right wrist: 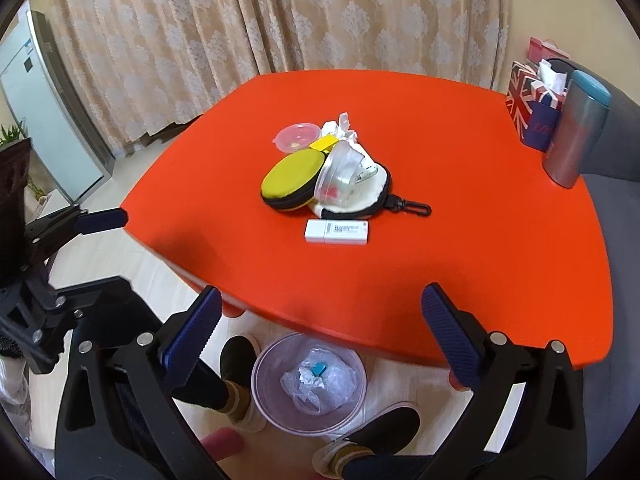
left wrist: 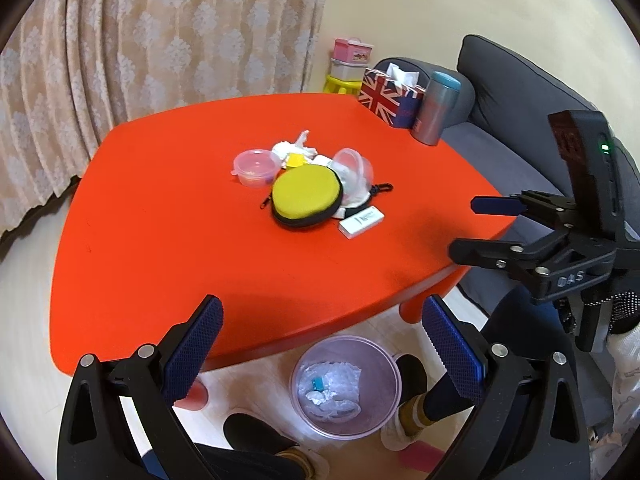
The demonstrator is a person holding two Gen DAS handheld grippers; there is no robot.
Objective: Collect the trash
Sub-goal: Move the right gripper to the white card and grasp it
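A heap lies mid-table on the red table (left wrist: 160, 240): crumpled white tissue (left wrist: 294, 147), a small lidded plastic tub (left wrist: 255, 168), a yellow round zip case (left wrist: 306, 199), a tipped clear cup (left wrist: 354, 172) and a white rectangular box (left wrist: 361, 222). The same heap shows in the right wrist view, with the tissue (right wrist: 340, 126) and box (right wrist: 337, 232). A translucent trash bin (left wrist: 346, 386) with a plastic bag and scraps stands on the floor below the table's near edge; it also shows in the right wrist view (right wrist: 309, 384). My left gripper (left wrist: 320, 344) is open and empty above the near edge. My right gripper (right wrist: 320, 334) is open and empty, also seen at the right (left wrist: 468, 226).
A Union Jack tissue box (left wrist: 386, 98) and a grey tumbler (left wrist: 436, 108) stand at the table's far right corner. A grey sofa (left wrist: 512, 92) is to the right. Curtains (left wrist: 160, 28) hang behind. The person's feet (right wrist: 236, 364) flank the bin.
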